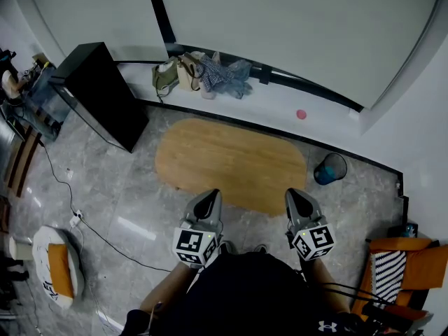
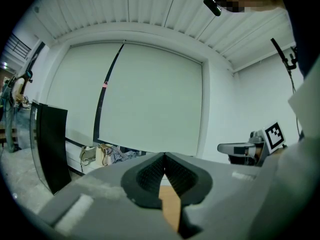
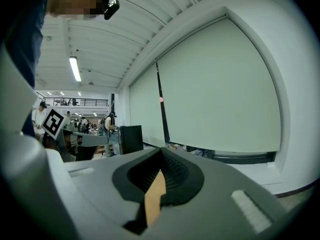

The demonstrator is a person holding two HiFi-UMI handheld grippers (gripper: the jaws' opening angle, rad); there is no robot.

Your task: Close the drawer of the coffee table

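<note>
We are flagging a risk. The coffee table (image 1: 231,163) is sitting mid-frame, but its drawer is not showing from above, so a blind shove could be sliding the whole table across the glossy stone floor (image 1: 126,201). We are holding the left gripper (image 1: 210,196) and right gripper (image 1: 294,194) clenched and empty at its near edge. A black cabinet (image 1: 101,93) is standing upper left and a blue bin (image 1: 330,168) at the right.

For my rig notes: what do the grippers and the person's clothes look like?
The left gripper and right gripper are grey and tapered, with black ribbed pads. Each carries a white cube with black square markers. The person's top is dark.
</note>
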